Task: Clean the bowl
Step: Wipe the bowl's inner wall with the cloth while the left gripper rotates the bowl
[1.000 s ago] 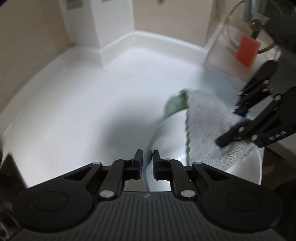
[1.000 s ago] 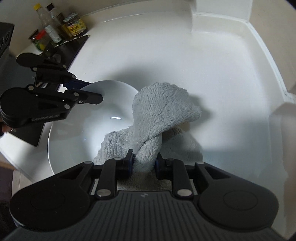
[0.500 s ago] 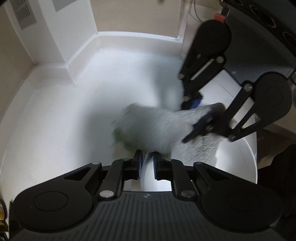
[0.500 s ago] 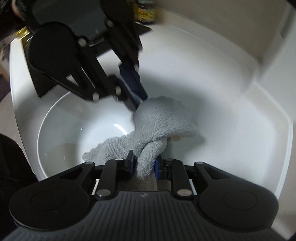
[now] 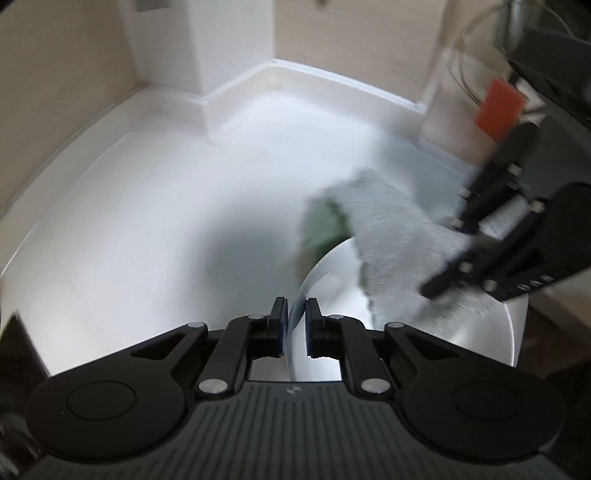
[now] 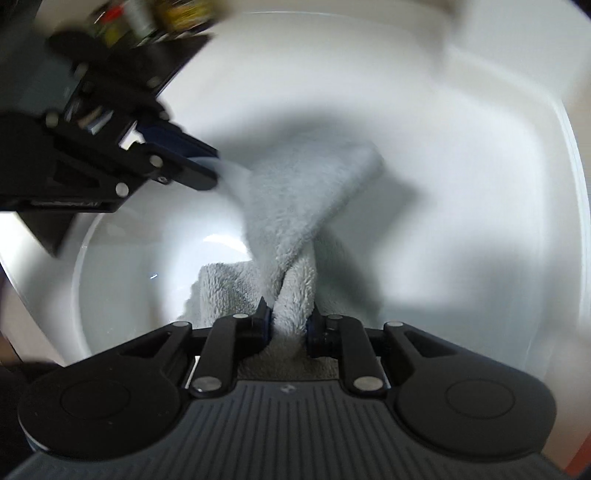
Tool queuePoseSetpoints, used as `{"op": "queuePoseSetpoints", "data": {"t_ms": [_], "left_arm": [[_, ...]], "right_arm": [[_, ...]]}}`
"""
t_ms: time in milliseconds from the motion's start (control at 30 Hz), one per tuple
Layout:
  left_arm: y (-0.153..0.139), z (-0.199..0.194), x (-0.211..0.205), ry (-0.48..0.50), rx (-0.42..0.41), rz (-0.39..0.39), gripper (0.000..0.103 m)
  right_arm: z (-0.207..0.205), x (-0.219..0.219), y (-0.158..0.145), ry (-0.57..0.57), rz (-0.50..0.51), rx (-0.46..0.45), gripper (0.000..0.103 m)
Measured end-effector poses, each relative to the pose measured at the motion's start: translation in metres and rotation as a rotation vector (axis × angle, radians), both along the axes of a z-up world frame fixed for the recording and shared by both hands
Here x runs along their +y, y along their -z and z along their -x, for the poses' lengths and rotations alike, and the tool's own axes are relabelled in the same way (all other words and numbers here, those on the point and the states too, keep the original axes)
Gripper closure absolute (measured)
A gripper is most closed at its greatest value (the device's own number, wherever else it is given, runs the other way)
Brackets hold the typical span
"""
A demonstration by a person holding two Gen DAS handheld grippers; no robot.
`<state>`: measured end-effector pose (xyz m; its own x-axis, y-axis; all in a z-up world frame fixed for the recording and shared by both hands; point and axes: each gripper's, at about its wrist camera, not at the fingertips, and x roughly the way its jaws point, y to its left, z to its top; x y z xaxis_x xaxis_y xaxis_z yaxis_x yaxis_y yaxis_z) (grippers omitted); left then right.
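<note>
Left gripper (image 5: 294, 317): jaws nearly shut, pinching near rim of white bowl (image 5: 491, 343); rim passes betw. the two pads. Same grip as 1.0 s and 0.5 s ago.
Right gripper (image 6: 289, 320): jaws clamped on bunched grey towel (image 6: 295, 206), a wad filling the gap. Unchanged hold.
Changes vs 0.5 s ago: in left wrist view the right gripper (image 5: 491, 254) sits back at bowl's far-right side, not looming over centre; towel (image 5: 391, 240) drapes over far rim, green patch on its outer edge. In right wrist view the left gripper (image 6: 177, 162) has shifted to upper left, its tips at bowl rim beside the towel. Both views motion-blurred.
Location: bowl (image 6: 122, 280) on white counter (image 5: 155, 206), near the corner w. raised backsplash.
Count: grippers 2; bowl 1; towel 1; red tag (image 5: 498, 107) 1, upper right; jars/bottles (image 6: 155, 14) upper left, too blurred to count.
</note>
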<state>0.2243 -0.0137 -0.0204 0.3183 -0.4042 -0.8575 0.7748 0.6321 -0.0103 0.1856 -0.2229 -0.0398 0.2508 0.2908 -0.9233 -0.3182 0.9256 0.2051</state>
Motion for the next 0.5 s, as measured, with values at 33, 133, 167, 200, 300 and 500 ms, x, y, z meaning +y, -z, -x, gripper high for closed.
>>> {"op": "queuePoseSetpoints", "data": {"t_ms": [33, 133, 167, 200, 300, 500], "left_arm": [[0.0, 0.002, 0.0, 0.002, -0.002, 0.0, 0.091], [-0.002, 0.0, -0.003, 0.065, -0.01, -0.021, 0.092], [-0.002, -0.003, -0.005, 0.085, -0.011, -0.029, 0.092], [-0.005, -0.006, -0.009, 0.12, -0.023, -0.038, 0.092], [-0.004, -0.011, -0.018, 0.176, -0.025, -0.056, 0.092], [-0.003, -0.017, -0.021, 0.182, -0.003, -0.063, 0.093]], "right_arm": [[0.006, -0.004, -0.001, 0.035, -0.015, 0.01, 0.086], [0.012, -0.004, 0.0, -0.006, 0.001, 0.007, 0.086], [0.014, -0.003, 0.0, -0.023, 0.007, 0.004, 0.086], [0.013, -0.001, -0.001, -0.056, 0.02, -0.011, 0.086], [0.011, 0.008, -0.003, -0.157, 0.06, -0.054, 0.086], [0.003, 0.027, -0.004, -0.368, 0.152, -0.135, 0.085]]}}
